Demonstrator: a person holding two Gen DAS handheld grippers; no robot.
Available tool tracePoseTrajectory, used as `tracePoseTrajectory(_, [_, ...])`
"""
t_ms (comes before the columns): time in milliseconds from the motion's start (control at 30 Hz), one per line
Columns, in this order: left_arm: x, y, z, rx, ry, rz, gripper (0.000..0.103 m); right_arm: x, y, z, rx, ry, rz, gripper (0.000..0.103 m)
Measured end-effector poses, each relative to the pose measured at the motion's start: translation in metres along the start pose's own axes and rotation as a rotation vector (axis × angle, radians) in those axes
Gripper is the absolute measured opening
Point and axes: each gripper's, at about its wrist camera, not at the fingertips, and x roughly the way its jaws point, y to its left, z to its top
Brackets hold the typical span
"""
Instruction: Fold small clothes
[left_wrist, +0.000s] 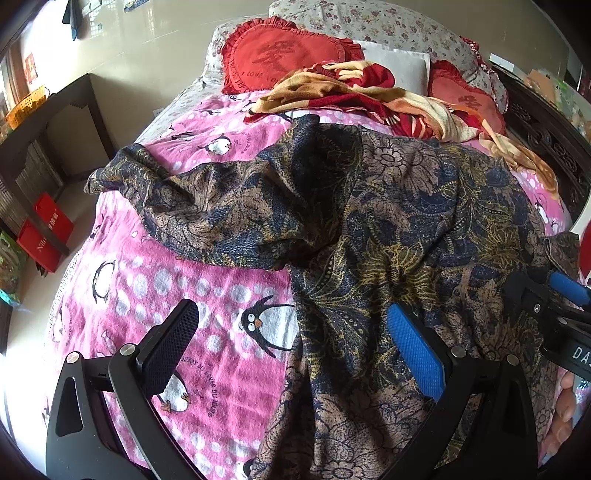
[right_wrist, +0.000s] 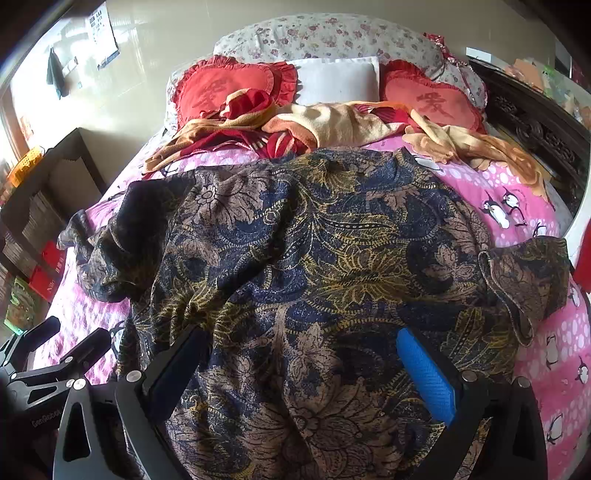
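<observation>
A dark floral shirt (left_wrist: 388, 206), navy, tan and gold, lies spread and rumpled on the pink penguin blanket (left_wrist: 155, 288); it fills the middle of the right wrist view (right_wrist: 314, 258). Its left sleeve (left_wrist: 155, 181) is bunched, and its right sleeve (right_wrist: 528, 273) lies out flat. My left gripper (left_wrist: 295, 339) is open and empty, hovering over the shirt's lower left edge. My right gripper (right_wrist: 310, 354) is open and empty above the shirt's lower middle. The right gripper also shows at the left wrist view's right edge (left_wrist: 554, 302), and the left gripper shows low left in the right wrist view (right_wrist: 55, 350).
Two red heart cushions (right_wrist: 229, 88) (right_wrist: 432, 99), a white pillow (right_wrist: 336, 79) and a rumpled red and cream blanket (right_wrist: 295, 129) lie at the bed's head. A dark shelf (left_wrist: 48, 122) with red boxes (left_wrist: 44, 232) stands left. A carved dark headboard (right_wrist: 535, 122) runs along the right.
</observation>
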Motion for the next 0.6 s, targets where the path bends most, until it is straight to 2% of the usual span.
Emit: tracePoseTrajectory(600, [0.005, 0.014, 0.004, -0.035, 0.009, 0.005, 0.102, 0.007, 0.01, 0.001, -0.029, 0.004, -0.003, 0.103])
